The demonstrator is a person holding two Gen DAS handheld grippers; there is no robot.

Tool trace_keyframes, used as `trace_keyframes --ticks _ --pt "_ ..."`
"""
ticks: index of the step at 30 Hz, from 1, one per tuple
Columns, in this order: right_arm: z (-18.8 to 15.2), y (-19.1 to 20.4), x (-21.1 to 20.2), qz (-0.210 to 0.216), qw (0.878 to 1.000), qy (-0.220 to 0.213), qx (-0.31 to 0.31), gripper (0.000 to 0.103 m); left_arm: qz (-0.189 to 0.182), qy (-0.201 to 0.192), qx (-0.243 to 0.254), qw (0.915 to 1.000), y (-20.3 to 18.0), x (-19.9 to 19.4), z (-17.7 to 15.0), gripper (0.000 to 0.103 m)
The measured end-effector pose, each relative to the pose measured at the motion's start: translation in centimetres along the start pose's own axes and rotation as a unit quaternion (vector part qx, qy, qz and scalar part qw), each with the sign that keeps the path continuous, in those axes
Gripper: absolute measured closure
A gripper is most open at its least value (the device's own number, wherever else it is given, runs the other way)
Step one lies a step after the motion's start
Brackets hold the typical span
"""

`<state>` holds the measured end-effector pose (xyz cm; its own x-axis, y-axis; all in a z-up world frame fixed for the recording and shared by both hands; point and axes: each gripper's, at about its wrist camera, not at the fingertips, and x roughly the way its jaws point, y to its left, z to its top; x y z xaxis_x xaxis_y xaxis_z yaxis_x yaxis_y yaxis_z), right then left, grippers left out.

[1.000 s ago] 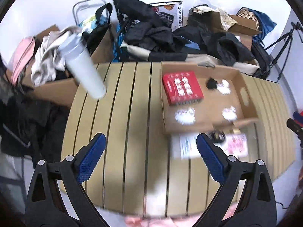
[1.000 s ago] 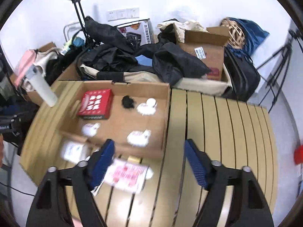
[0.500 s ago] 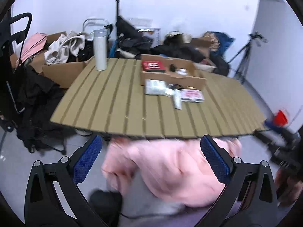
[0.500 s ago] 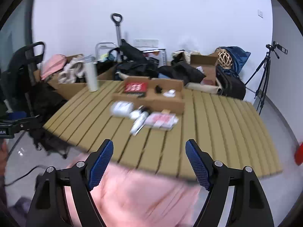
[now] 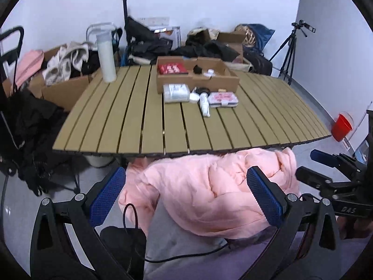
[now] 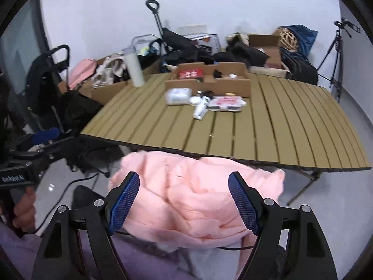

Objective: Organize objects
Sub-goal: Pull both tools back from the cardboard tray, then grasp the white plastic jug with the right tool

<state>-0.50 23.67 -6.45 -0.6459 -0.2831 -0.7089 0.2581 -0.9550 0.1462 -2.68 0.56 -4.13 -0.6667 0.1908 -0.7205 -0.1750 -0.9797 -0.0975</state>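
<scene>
Slatted table (image 5: pixel 144 126) near edge bare, box (image 5: pixel 198 82) far

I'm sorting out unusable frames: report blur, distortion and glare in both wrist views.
Left wrist view: sharp overall; fisheye bends the table slats and edge into curves, dark vignette in the corners, no strong glare. Right wrist view: slightly softer, with smear on the box and the white bottle; same barrel distortion; the pink jacket looks washed out.
</scene>
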Motion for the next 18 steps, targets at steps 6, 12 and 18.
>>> trace_keyframes --ticks 6,12,18 --pt "1.2 -1.2 3.9 -0.028 0.999 0.017 -0.009 0.021 0.049 -0.002 -0.005 0.9988 3.4 4.9 3.5 0.0" --pt "8.1 -3.9 13.5 0.042 0.997 0.051 0.036 0.021 0.065 0.019 -0.016 0.9976 5.3 12.1 8.3 0.0" --pt "13.8 -4.5 25.7 0.029 0.993 0.096 0.064 0.039 0.04 0.041 -0.033 0.9978 6.6 17.1 9.5 0.0"
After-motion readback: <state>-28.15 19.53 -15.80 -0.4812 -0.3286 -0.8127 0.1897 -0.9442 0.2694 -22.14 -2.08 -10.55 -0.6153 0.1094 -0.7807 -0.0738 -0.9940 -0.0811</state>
